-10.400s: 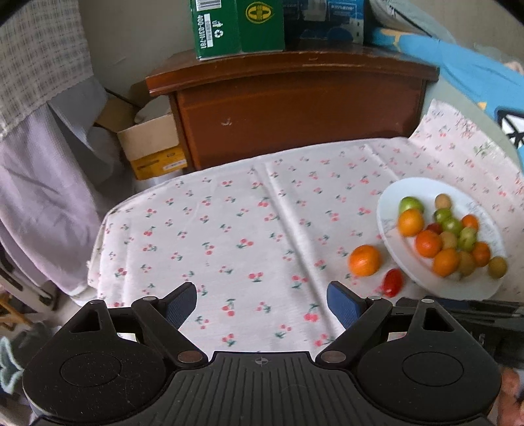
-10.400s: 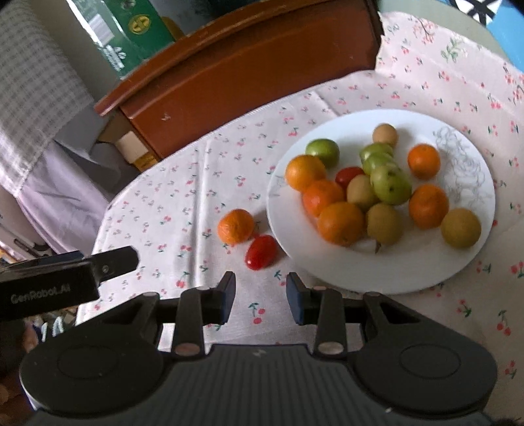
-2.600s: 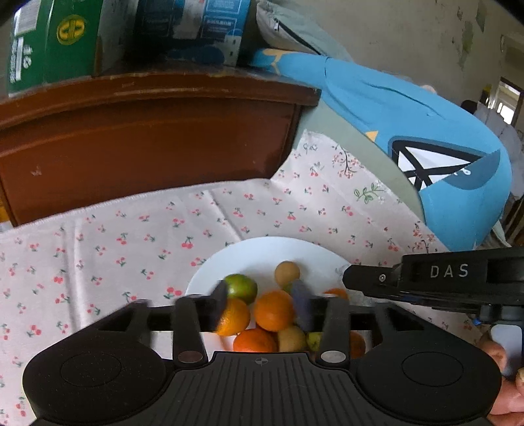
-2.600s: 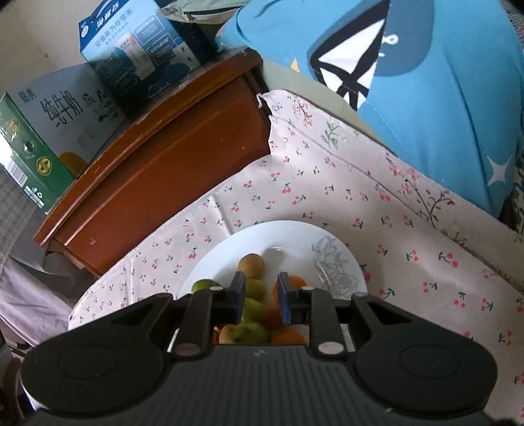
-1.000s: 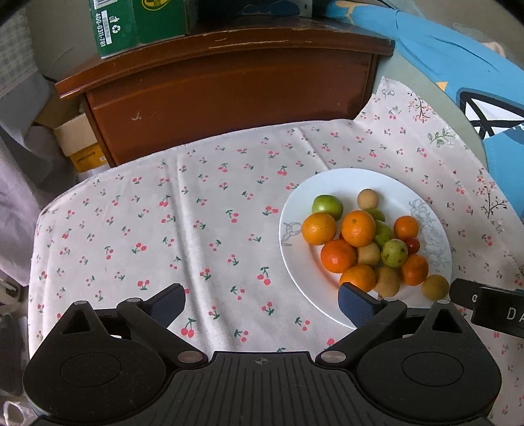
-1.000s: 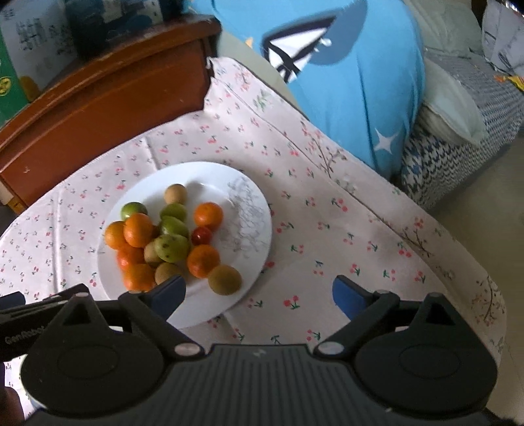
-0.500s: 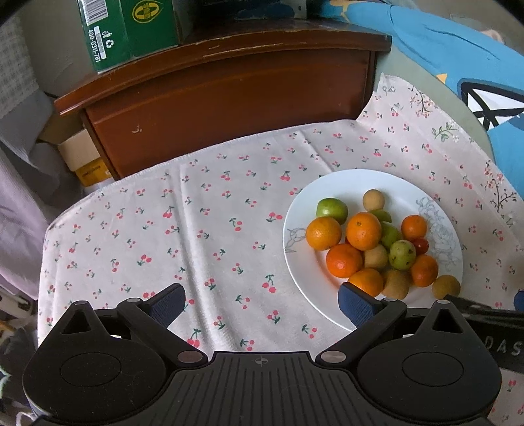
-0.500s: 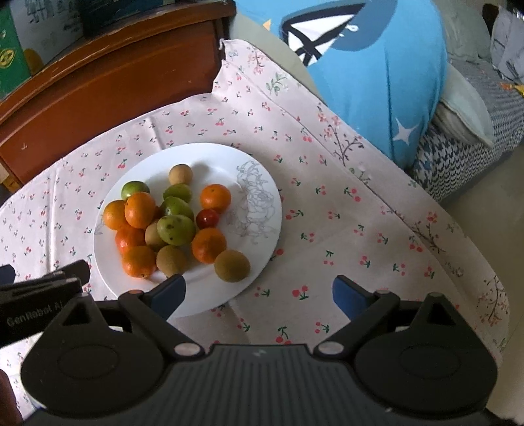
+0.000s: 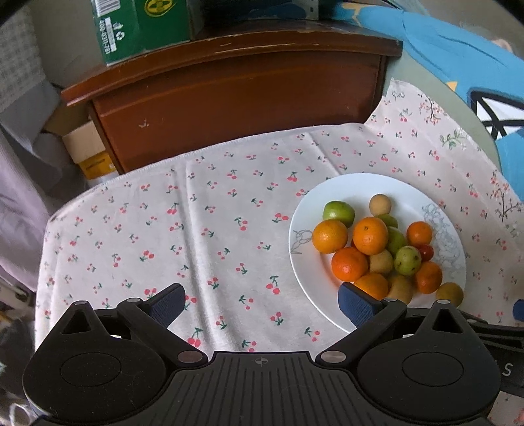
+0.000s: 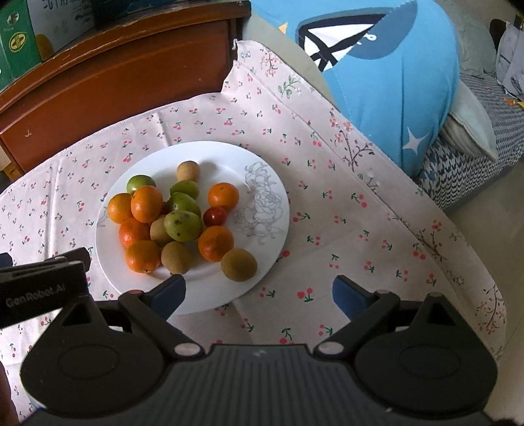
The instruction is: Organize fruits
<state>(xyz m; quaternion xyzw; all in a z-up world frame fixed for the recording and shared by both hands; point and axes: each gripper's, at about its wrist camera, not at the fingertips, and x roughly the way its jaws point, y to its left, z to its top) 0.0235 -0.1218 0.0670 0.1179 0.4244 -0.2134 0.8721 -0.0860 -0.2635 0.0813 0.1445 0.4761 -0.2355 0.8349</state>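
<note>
A white plate (image 9: 303,262) (image 10: 209,295) on the cherry-print cloth holds several fruits: oranges (image 9: 370,235) (image 10: 146,203), green fruits (image 9: 338,210) (image 10: 182,225), brown round ones (image 10: 238,264) and a small red tomato (image 10: 214,216). My left gripper (image 9: 262,300) stands open above the cloth, just left of the plate, nothing between its fingers. My right gripper (image 10: 258,291) is open too, hovering over the plate's near right rim and holding nothing. The body of the left gripper (image 10: 42,285) shows at the left edge of the right wrist view.
A dark wooden cabinet (image 9: 235,98) stands behind the table with a green carton (image 9: 137,29) on top. Cardboard boxes (image 9: 88,150) sit on the floor at left. A blue cushion (image 10: 386,82) and patterned bedding (image 10: 475,157) lie to the right. The cloth's (image 9: 196,229) left half is bare.
Both grippers have drifted slightly back and left, staying open. The orange and the tomato that lay on the cloth ten seconds ago now rest on the plate.
</note>
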